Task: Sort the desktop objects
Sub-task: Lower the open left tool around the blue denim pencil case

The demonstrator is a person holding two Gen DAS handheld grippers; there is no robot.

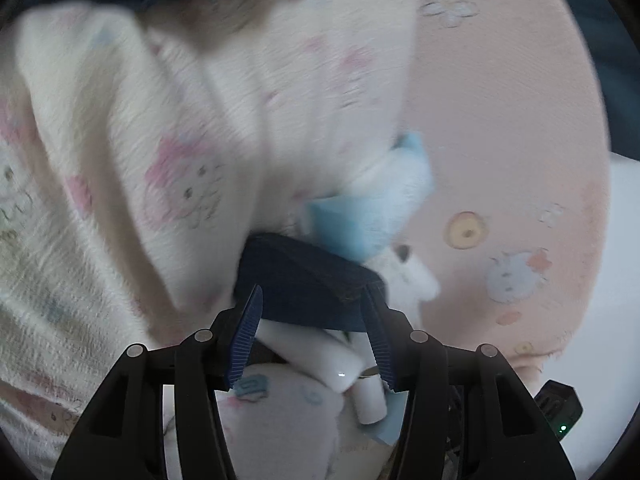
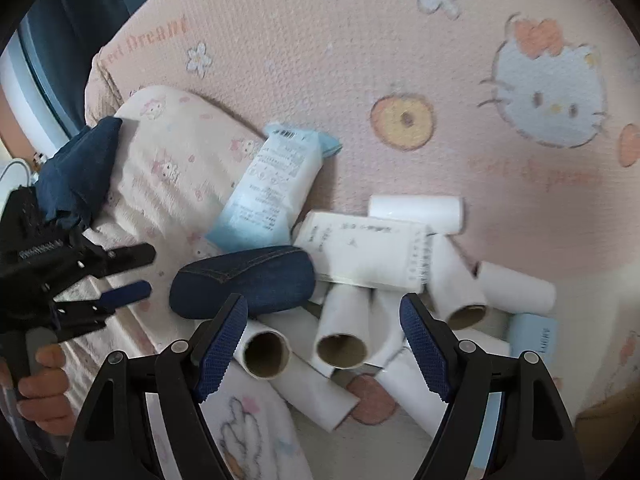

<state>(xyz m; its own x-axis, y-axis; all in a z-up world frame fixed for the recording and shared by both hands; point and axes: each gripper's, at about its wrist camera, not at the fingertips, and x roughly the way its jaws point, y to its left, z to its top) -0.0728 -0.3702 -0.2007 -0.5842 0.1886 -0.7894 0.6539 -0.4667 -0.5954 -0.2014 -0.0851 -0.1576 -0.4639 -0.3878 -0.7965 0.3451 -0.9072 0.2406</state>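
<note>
A dark denim case [image 2: 244, 282] lies on a heap of white paper rolls [image 2: 344, 328] on a pink printed blanket [image 2: 320, 60]. A light blue tissue pack [image 2: 272, 192] leans on a cream pillow [image 2: 176, 168]. My right gripper [image 2: 320, 344] is open above the rolls, empty, its left finger just in front of the case. My left gripper [image 2: 132, 272] is open beside the pillow, left of the case. In the left wrist view the left gripper [image 1: 312, 336] is open, with the denim case [image 1: 304, 280] just ahead of its fingertips and the tissue pack [image 1: 368, 216] beyond.
A white wrapped bundle [image 2: 368, 252] and another blue pack [image 2: 532, 340] lie among the rolls. A dark blue cloth [image 2: 80, 172] rests on the pillow's left end. The pillow [image 1: 160, 140] fills the left of the left wrist view.
</note>
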